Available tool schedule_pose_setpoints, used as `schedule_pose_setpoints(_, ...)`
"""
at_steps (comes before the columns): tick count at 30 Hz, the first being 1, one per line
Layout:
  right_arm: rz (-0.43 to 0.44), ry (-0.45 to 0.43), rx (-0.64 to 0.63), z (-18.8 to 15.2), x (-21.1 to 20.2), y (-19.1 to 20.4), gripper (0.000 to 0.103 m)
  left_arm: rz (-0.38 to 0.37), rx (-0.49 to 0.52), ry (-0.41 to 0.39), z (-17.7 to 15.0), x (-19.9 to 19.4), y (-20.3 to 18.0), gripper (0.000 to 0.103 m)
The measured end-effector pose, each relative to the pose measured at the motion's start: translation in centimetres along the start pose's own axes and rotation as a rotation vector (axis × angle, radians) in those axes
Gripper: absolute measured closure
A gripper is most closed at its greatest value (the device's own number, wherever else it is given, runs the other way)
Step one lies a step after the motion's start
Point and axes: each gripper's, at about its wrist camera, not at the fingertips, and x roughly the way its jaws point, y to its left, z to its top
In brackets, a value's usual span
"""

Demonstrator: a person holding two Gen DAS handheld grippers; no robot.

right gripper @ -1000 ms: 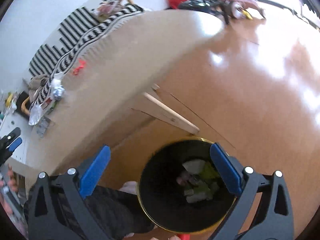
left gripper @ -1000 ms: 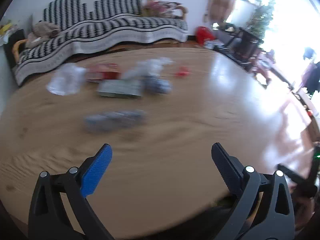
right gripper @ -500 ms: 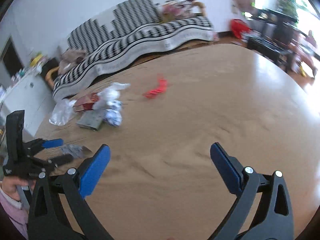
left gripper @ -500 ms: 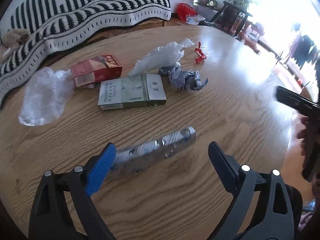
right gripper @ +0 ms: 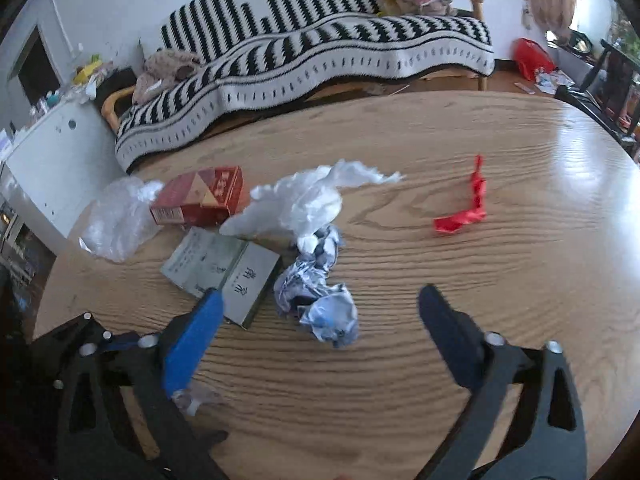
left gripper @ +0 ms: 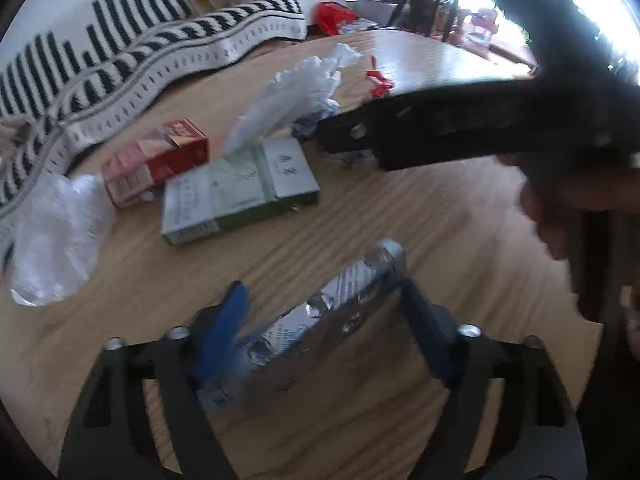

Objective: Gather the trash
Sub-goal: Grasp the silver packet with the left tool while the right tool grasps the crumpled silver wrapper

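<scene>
Trash lies on a round wooden table (right gripper: 500, 128). My left gripper (left gripper: 324, 304) stands open around a silver blister pack (left gripper: 320, 320) that lies flat between its fingers. My right gripper (right gripper: 320, 312) is open and hovers just over a crumpled blue-white wrapper (right gripper: 316, 296). Beyond lie a green-grey carton (right gripper: 224, 268), a red cigarette box (right gripper: 200, 196), a white tissue (right gripper: 304, 196), a clear plastic bag (right gripper: 116, 216) and a red ribbon scrap (right gripper: 464, 208). The right gripper's body (left gripper: 460, 128) crosses the left wrist view.
A sofa (right gripper: 320, 60) with a striped black-and-white cover stands behind the table. A white cabinet (right gripper: 52, 160) is at the left. A red bag (right gripper: 532, 56) and dark furniture (right gripper: 608, 80) are on the floor at the right.
My left gripper moved forward and down until its fingers flank the blister pack. My right gripper swung from the bin on the floor up over the table, close to the crumpled wrapper.
</scene>
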Motion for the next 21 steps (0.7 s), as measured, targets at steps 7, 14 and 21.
schedule_pose_setpoints(7,0.039,0.003,0.013,-1.2,0.0,0.9,0.066,-0.061,-0.031,0.006,-0.6,-1.2,0.4,0.081)
schedule_pose_setpoints(14,0.057,-0.047,0.031,-1.5,-2.4,1.2,0.067,0.043,-0.159,-0.009,-1.4,-2.5,2.9,0.081)
schedule_pose_setpoints(21,-0.023,-0.143,-0.008,-1.5,-5.1,2.1,0.067,0.088,-0.220,-0.032,-1.9,-3.7,3.6,0.081)
